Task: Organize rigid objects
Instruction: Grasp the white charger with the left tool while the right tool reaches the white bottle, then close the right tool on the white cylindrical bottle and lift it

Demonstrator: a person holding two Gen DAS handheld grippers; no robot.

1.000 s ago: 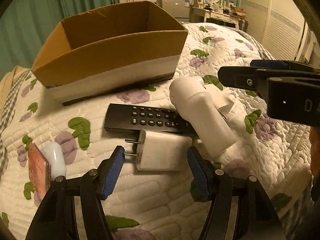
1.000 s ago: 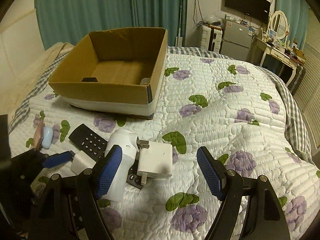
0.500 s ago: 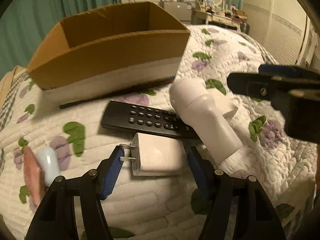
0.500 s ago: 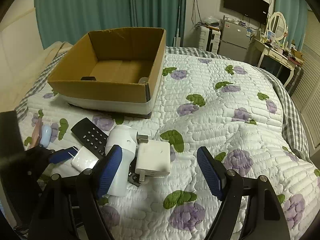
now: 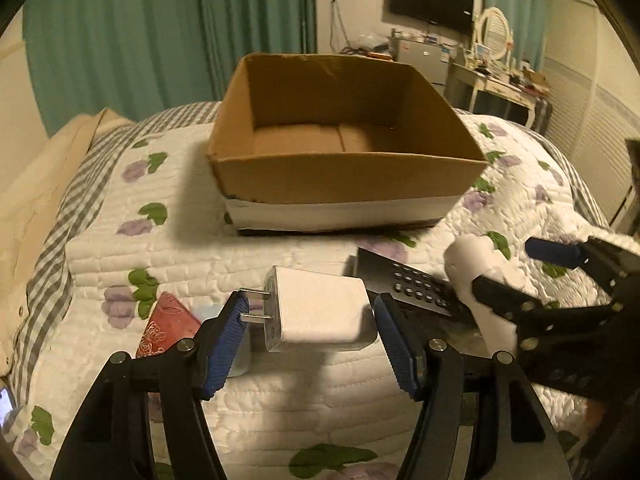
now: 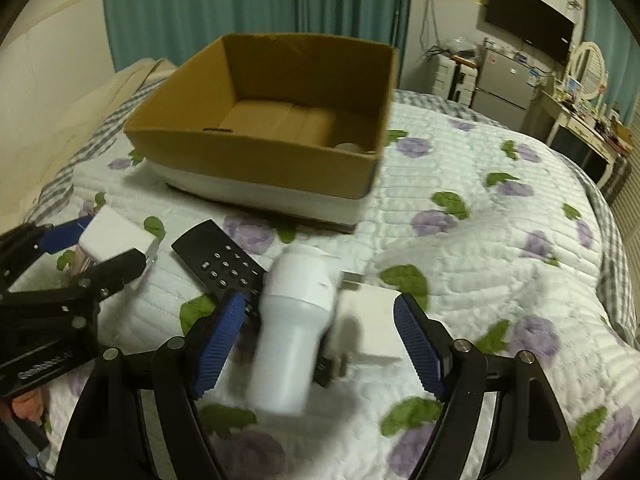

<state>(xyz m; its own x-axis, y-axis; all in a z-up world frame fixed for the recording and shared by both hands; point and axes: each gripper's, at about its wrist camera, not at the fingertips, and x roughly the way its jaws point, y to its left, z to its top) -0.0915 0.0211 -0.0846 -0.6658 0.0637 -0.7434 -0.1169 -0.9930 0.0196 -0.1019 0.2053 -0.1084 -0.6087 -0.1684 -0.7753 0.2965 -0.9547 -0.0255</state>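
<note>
Lifted off the quilt [image 5: 280, 412], white charger [image 5: 320, 308] sits clamped in left gripper [image 5: 310, 344]; right gripper [image 6: 320, 344] gapes.

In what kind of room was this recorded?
Most likely a bedroom in a home. The work surface is a bed with a flowered quilt; behind it hang teal curtains, and a vanity mirror and a wall TV stand at the far side.

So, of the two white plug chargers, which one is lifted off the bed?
The charger between the left hand-held gripper fingers, prongs pointing left. The other charger lies on the quilt beside the white bottle.
</note>
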